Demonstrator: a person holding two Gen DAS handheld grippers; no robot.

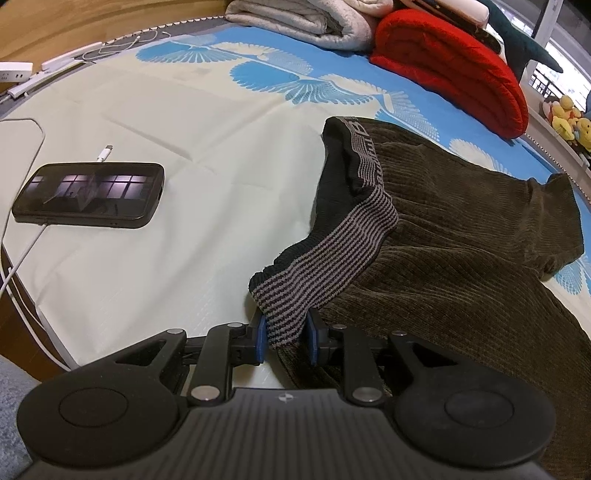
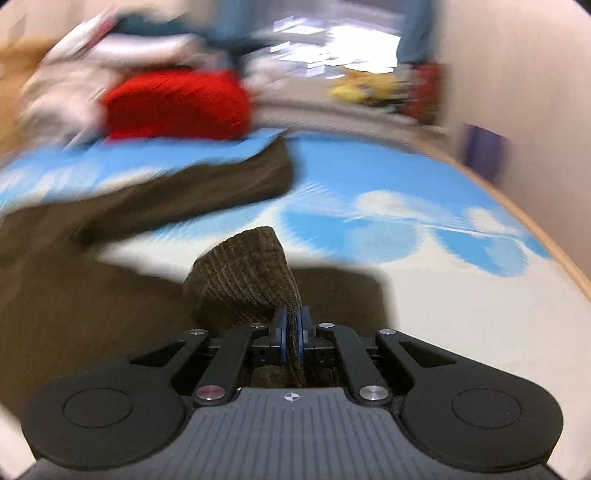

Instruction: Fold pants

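Observation:
Dark brown corduroy pants [image 1: 461, 236] lie on a blue and cream patterned mat [image 1: 177, 122]. Their grey striped waistband [image 1: 332, 254] faces left. My left gripper [image 1: 286, 338] is shut on the near end of the waistband, the fabric pinched between its blue pads. In the blurred right wrist view, my right gripper [image 2: 291, 339] is shut on a bunched fold of the pants [image 2: 243, 280] and holds it lifted above the mat. One pant leg [image 2: 207, 184] stretches away to the upper middle.
A black phone [image 1: 88, 197] with a white cable lies on the mat at the left. A rolled red blanket [image 1: 454, 66] and folded grey bedding [image 1: 306, 18] sit at the back. Yellow plush toys [image 1: 570, 120] are at the far right. The mat's wooden edge [image 2: 546, 229] curves along the right.

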